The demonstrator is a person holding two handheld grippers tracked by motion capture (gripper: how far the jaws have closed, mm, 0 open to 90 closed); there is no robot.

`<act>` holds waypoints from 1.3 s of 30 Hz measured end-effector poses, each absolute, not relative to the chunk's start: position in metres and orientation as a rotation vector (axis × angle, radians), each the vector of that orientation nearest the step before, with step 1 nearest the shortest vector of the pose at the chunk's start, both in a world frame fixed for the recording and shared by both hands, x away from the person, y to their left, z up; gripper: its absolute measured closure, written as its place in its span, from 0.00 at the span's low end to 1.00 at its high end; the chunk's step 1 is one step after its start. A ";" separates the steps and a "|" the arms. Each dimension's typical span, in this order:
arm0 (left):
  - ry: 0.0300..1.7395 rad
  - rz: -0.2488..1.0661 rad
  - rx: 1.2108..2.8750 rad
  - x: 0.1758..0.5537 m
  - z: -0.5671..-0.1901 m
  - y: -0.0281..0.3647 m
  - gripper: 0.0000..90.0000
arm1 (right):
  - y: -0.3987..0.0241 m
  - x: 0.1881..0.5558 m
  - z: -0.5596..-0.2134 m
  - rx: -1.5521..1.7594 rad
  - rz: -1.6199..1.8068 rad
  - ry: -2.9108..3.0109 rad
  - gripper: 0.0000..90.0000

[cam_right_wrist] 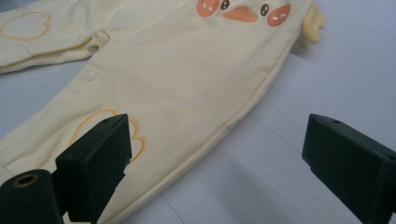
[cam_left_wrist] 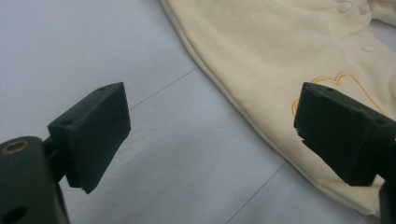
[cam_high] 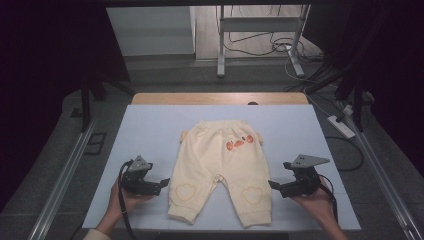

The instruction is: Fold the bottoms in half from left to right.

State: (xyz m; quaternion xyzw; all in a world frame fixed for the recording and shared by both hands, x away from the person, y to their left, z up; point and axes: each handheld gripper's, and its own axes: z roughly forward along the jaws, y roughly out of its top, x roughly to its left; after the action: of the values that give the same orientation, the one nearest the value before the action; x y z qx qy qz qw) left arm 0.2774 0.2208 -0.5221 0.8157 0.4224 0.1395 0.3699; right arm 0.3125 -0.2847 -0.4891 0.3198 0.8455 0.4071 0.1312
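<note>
So there's a pair of pale yellow baby pants (cam_high: 220,167) lying flat in the middle of the light blue mat (cam_high: 150,130), waistband toward 12 o'clock, both legs spread down toward 6. It has a little orange face print near the waist and a heart outline (cam_high: 184,191) stitched on each knee.

Left gripper (cam_high: 162,184) sits at about 8 o'clock from the pants, just beside the outer seam of that leg. Right gripper (cam_high: 273,185) mirrors it at about 4 o'clock, just beside the other leg. Both have their jaws spread wide with nothing between them. In the left gripper view one jaw hangs over the knee heart and the other over bare mat, and the right gripper view shows the same (so they're straddling the leg edges, not pinching yet).

Handling-wise I'd guess this is soft, light knit: it'll flop and drag, no stiffness at all, not fragile, not slippery either. A single layer could peel up on its own, so I'd bite the doubled side seam or the cuff hem (cam_high: 181,215), where the fabric is thicker. Looks like a fold is coming, and a shallow pinch would probably slip off.
</note>
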 end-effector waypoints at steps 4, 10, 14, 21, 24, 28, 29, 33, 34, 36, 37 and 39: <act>1.080 0.356 2.097 0.279 -0.522 0.219 0.12 | -0.284 0.312 -0.489 0.927 1.180 2.458 0.09; 1.079 0.358 2.094 0.279 -0.522 0.219 0.12 | -0.278 0.311 -0.487 0.905 1.203 2.465 0.10; 1.083 0.358 2.090 0.279 -0.521 0.220 0.12 | -0.270 0.310 -0.486 0.883 1.209 2.476 0.10; 1.085 0.361 2.089 0.279 -0.521 0.220 0.12 | -0.257 0.311 -0.485 0.856 1.216 2.498 0.10; 1.089 0.358 2.089 0.279 -0.521 0.220 0.12 | -0.249 0.311 -0.484 0.838 1.221 2.508 0.10; 1.089 0.357 2.089 0.280 -0.521 0.219 0.12 | -0.241 0.312 -0.483 0.813 1.229 2.522 0.10; 1.089 0.357 2.089 0.280 -0.521 0.219 0.12 | -0.238 0.312 -0.483 0.809 1.233 2.525 0.10; 1.089 0.356 2.088 0.280 -0.522 0.219 0.12 | -0.231 0.312 -0.483 0.794 1.237 2.535 0.10; 1.089 0.356 2.087 0.280 -0.522 0.219 0.12 | -0.229 0.312 -0.483 0.788 1.239 2.537 0.10; 1.089 0.357 2.087 0.280 -0.522 0.219 0.12 | -0.221 0.312 -0.483 0.772 1.240 2.547 0.10; 1.089 0.358 2.088 0.280 -0.521 0.219 0.12 | -0.221 0.312 -0.483 0.772 1.240 2.547 0.10; 1.089 0.358 2.086 0.280 -0.521 0.219 0.12 | -0.216 0.313 -0.484 0.763 1.238 2.558 0.10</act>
State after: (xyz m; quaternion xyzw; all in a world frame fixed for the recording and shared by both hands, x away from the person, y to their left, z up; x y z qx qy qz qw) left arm 0.2800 0.2193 -0.5213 0.8136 0.4249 0.1396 0.3716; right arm 0.3126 -0.2163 -0.4836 0.2579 0.8650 0.4188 0.0992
